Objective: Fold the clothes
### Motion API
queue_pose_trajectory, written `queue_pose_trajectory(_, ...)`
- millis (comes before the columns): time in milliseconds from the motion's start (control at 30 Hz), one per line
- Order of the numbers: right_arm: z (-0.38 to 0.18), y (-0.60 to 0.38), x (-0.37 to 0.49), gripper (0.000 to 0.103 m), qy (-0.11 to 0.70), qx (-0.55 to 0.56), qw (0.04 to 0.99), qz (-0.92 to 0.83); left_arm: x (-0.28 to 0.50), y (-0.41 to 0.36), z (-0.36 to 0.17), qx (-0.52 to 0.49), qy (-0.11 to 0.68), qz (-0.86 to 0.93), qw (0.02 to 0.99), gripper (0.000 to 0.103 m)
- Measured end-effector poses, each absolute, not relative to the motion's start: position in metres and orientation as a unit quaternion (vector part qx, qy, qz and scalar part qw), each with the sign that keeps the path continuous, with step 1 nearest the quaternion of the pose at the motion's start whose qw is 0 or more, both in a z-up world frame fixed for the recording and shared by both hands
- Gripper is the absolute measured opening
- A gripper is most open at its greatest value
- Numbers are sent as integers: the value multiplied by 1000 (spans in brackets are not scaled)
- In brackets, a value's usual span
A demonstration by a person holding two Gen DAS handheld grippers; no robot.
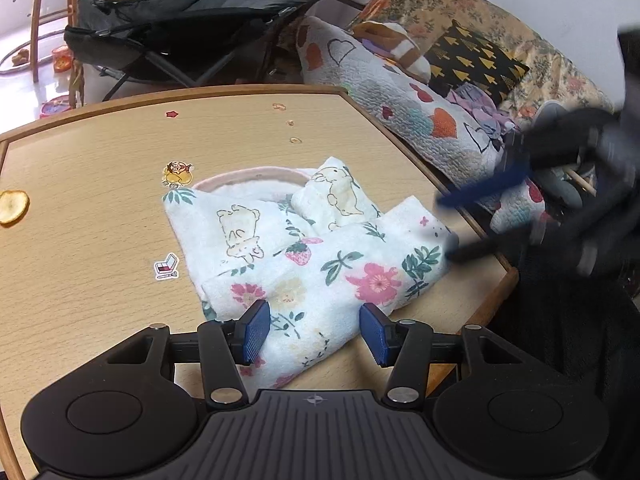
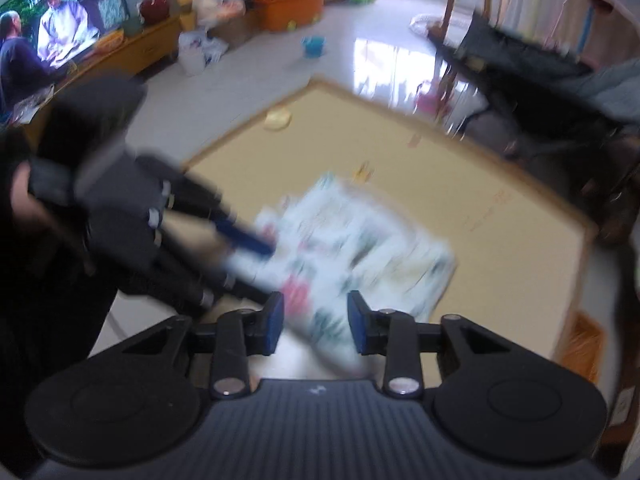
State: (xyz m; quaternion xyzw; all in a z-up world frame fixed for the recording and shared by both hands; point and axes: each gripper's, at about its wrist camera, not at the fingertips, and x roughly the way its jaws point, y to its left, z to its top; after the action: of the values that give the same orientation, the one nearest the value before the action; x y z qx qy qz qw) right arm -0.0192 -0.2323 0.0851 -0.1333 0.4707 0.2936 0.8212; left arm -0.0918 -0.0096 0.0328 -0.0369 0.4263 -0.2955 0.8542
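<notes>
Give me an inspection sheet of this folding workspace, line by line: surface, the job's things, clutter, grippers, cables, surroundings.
Surface: wooden table with a raised rim and several stickers stuck on it.
Job's things: floral garment, partly folded and bunched, lying near the table's right edge.
Clutter: dried fruit slice near the left edge; small crumbs farther back.
Grippers: left gripper open, pads apart over the garment's near edge; right gripper open, blurred, garment between the pads but no clear press.
Cables: nothing seen.
Surroundings: folding chair, quilt with hearts on a floral sofa, television, toys on a glossy floor.
</notes>
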Motion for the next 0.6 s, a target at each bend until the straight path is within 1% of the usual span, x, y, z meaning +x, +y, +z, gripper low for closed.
queue_pose_trajectory(100, 68, -237, -14, 31, 479, -114, 831, 259, -90, -9, 33, -43, 430, -295, 852, 53)
queue_pose_trajectory(267, 58, -252, 1, 31, 488, -44, 844, 218, -85, -8, 32, -58, 437, -290, 849, 53)
queue_pose_trajectory(367, 44, -252, -3, 31, 493, -42, 842, 215, -86, -8, 31, -60, 437, -290, 849, 53)
queue_pose_trajectory(600, 45, -252, -6, 32, 497, -46, 840, 213, -88, -10, 37, -56, 431, -289, 853, 53)
